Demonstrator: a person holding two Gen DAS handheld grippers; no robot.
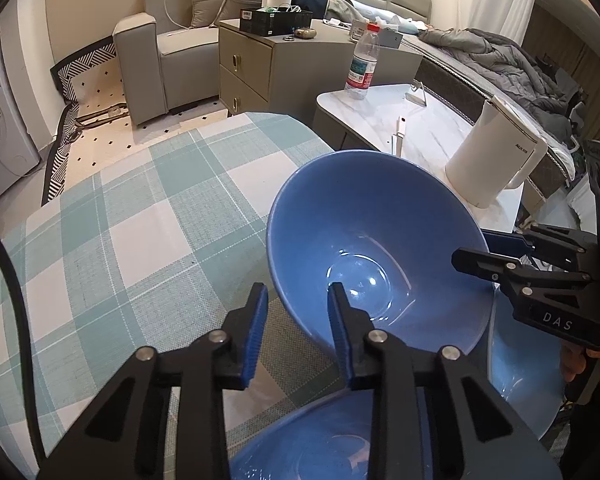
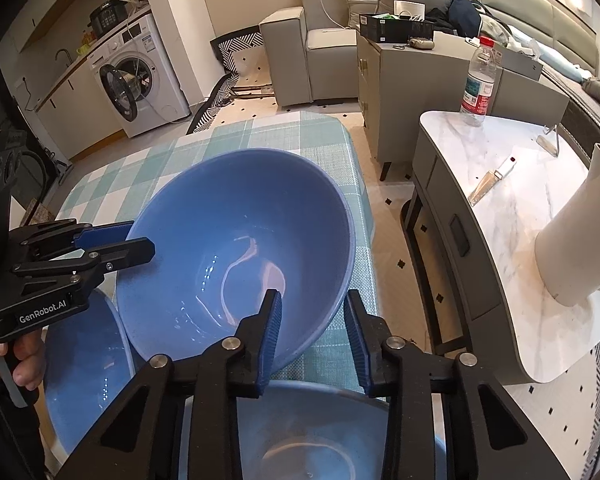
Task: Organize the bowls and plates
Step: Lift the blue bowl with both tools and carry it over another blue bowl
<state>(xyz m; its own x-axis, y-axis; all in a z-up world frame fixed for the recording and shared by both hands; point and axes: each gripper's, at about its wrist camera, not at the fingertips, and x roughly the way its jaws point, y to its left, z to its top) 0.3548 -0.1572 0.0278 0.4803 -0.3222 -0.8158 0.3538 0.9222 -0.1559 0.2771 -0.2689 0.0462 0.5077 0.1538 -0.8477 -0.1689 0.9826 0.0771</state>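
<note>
A large blue bowl [image 1: 376,248] sits tilted on the checked tablecloth [image 1: 140,208]; it also shows in the right wrist view [image 2: 236,256]. My left gripper [image 1: 298,332] is open and straddles the bowl's near-left rim, one finger inside, one outside. My right gripper [image 2: 312,340] is open and straddles the opposite rim the same way. Each gripper appears in the other's view, the right one [image 1: 540,264] and the left one [image 2: 80,252]. Two more blue bowls [image 1: 332,448] [image 2: 88,364] lie below and beside the grippers.
A white marble side table [image 2: 512,240] stands to the right with a white kettle [image 1: 496,148], a water bottle [image 1: 363,62] and a knife [image 2: 490,184]. Beyond are a grey cabinet [image 1: 260,68], sofa and washing machine [image 2: 140,76].
</note>
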